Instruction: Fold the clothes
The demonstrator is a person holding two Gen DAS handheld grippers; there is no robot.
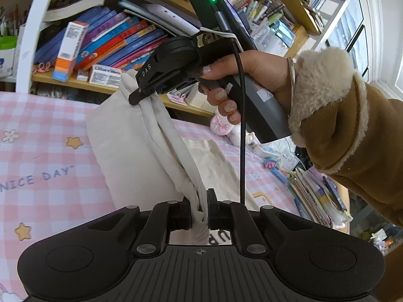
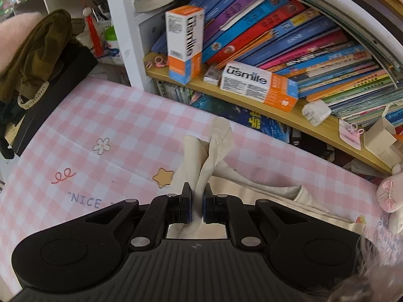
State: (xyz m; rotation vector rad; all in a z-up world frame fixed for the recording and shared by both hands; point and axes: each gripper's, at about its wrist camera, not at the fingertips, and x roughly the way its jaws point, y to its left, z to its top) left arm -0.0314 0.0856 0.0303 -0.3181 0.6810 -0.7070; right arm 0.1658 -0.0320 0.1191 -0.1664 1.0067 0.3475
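A cream-white garment [image 1: 141, 151] hangs lifted above the pink checked tablecloth [image 1: 45, 156]. My left gripper [image 1: 200, 209] is shut on one bunched edge of it. In the left wrist view the right gripper [image 1: 139, 95], held by a hand in a brown fleece-cuffed sleeve, pinches another part of the cloth higher up. From the right wrist view, my right gripper [image 2: 197, 201] is shut on a twisted strip of the garment [image 2: 216, 146], and the rest of the cloth [image 2: 264, 191] lies folded on the tablecloth [image 2: 100, 120] below.
A wooden bookshelf [image 2: 277, 115] with leaning books and toothpaste boxes [image 2: 257, 83] runs along the far edge. An olive cloth on a black box [image 2: 45, 58] sits at the left. A pink plush toy [image 2: 390, 191] and stacked booklets [image 1: 314, 191] lie at the right.
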